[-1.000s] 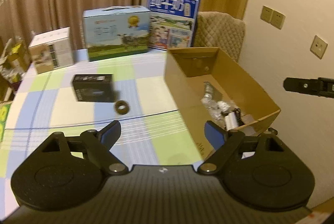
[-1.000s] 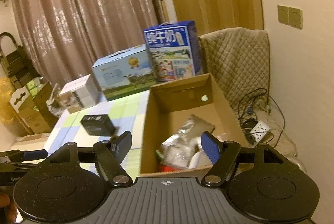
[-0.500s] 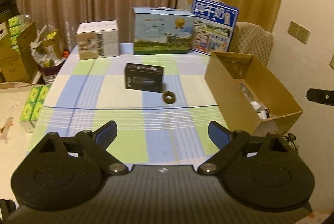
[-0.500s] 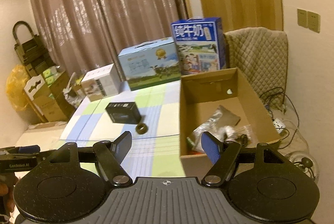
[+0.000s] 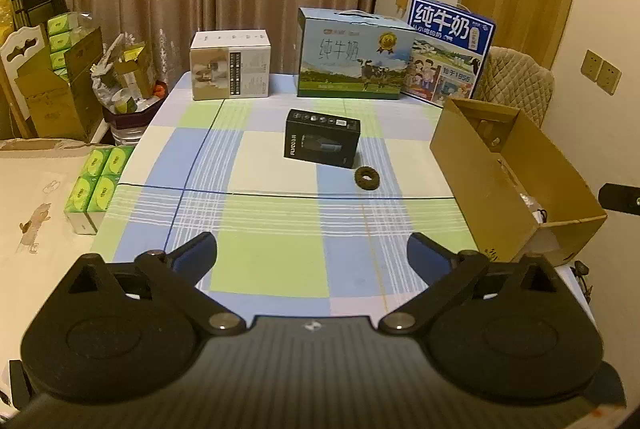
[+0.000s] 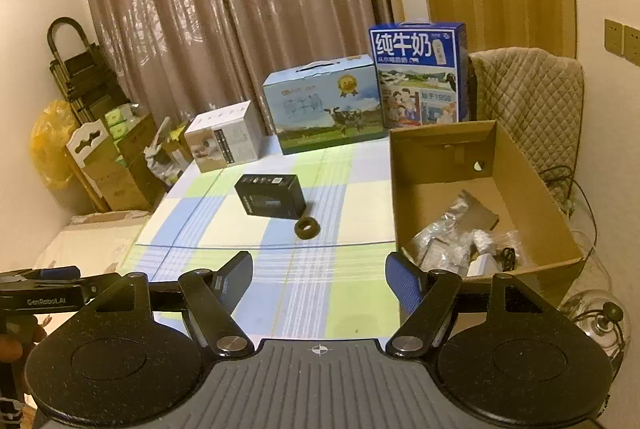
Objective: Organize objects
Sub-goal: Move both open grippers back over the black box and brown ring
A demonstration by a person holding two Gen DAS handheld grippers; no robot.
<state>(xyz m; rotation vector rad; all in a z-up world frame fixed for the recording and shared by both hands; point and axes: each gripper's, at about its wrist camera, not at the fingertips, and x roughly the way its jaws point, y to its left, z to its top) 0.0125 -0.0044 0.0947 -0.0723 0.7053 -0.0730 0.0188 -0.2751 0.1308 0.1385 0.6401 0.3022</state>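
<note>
Partly complete: packets already lie in the cardboard box (image 6: pixel 532 189); the black carton (image 5: pixel 322 143) and dark ring (image 5: pixel 368 179) remain mid-table, just beside each other. Carton's long axis runs across the left view. Left gripper (image 5: pixel 312 253) opening, empty; right gripper (image 6: pixel 320 281) open, empty

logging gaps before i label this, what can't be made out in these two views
- Contents of the cardboard box: left wrist view, hidden by its near wall.
- Clear bags in it: right wrist view, contents too jumbled to identify.
- Black box print: too small in both views.
- Left gripper: right wrist view, cut off by the left edge.
</note>
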